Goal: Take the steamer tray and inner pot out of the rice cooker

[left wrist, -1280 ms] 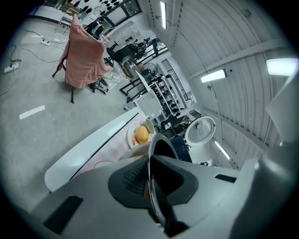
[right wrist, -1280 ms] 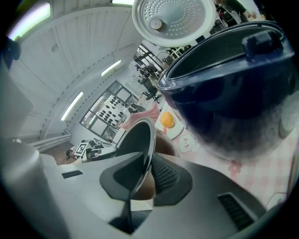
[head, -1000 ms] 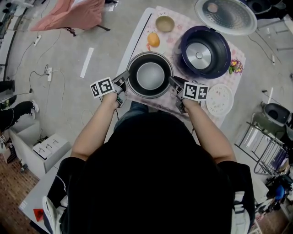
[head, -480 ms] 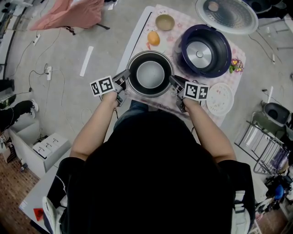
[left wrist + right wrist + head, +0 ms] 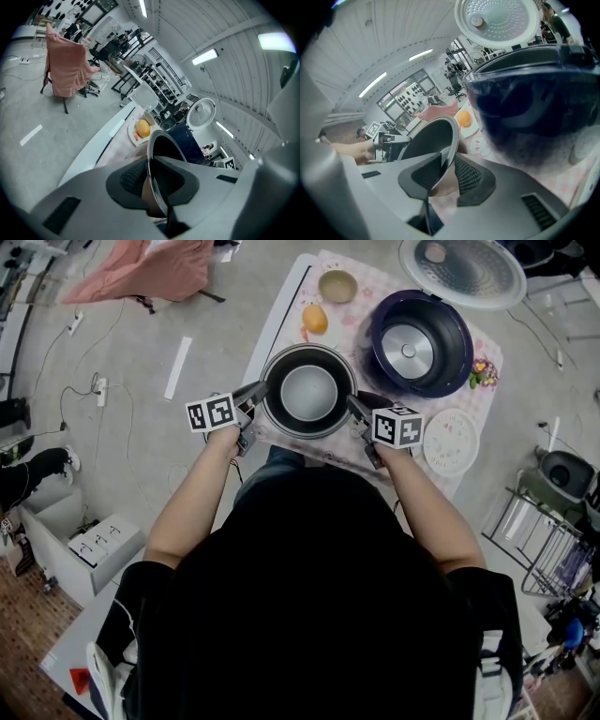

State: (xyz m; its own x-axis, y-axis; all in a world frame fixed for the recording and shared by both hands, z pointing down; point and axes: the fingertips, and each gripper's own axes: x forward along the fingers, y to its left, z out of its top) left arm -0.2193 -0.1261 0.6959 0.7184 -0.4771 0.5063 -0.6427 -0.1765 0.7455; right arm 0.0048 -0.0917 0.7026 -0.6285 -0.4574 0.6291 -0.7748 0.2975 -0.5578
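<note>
The dark inner pot (image 5: 308,392) stands on the pink checked cloth in front of the open purple rice cooker (image 5: 420,343). My left gripper (image 5: 258,396) is shut on the pot's left rim (image 5: 157,154), which runs between its pads. My right gripper (image 5: 355,408) is at the right rim (image 5: 449,140); its jaws have just been opening. The rim leans on one pad, and a gap shows to the other. The white perforated steamer tray (image 5: 450,442) lies on the cloth to the right of my right gripper.
The cooker's lid (image 5: 462,271) stands open behind its body. A tan bowl (image 5: 337,287) and an orange (image 5: 315,321) on a plate sit at the table's far side. Small flowers (image 5: 483,376) lie by the cooker. Floor, cables and a wire rack (image 5: 544,540) surround the table.
Both grippers have rolled slightly on the pot's rim, their marker cubes tilting. The pot has stayed where it was on the cloth.
</note>
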